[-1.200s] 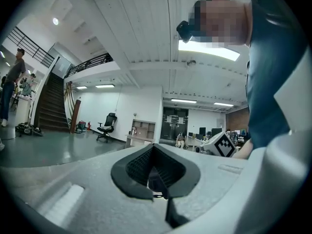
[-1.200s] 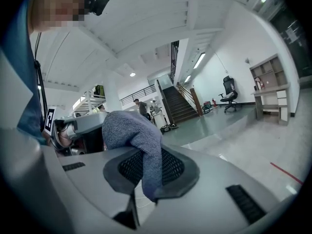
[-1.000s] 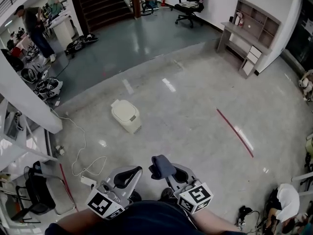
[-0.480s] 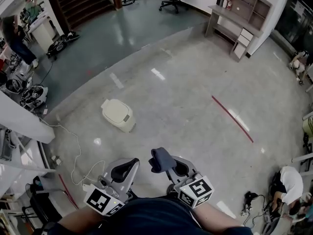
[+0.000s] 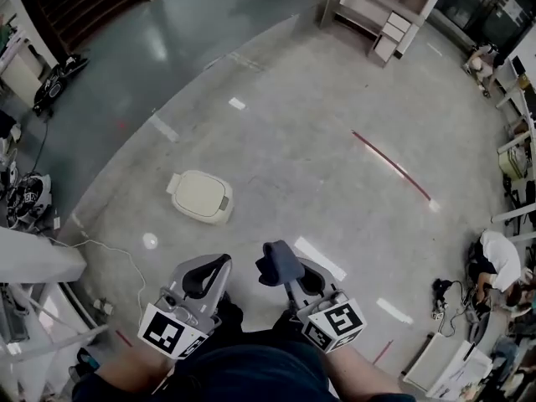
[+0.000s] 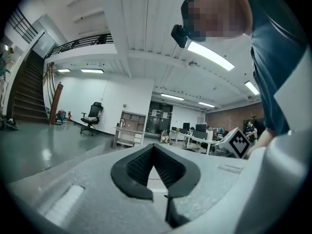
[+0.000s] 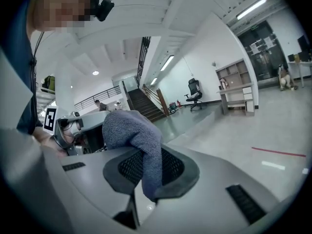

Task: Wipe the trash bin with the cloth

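1. One trash bin [image 5: 201, 197], on the floor.
2. One cloth [image 5: 276, 260], grey-blue.
3. Two grippers: the left gripper [image 5: 209, 272] and the right gripper [image 5: 289, 276].
4. Two marker cubes: the left cube [image 5: 170, 334] and the right cube [image 5: 333, 323].
5. One red line [image 5: 392, 166], painted on the floor.
6. One office chair [image 6: 91, 116], black.
7. One shelf unit [image 5: 381, 7], near the floor's far edge.
8. One staircase [image 6: 22, 91].
9. One white cable [image 5: 117, 254], near the floor's left edge.

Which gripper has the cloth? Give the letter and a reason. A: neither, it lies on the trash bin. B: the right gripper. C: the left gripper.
B: the right gripper is shut on the gray cloth, while the left gripper is shut on nothing and the trash bin has nothing on its lid.
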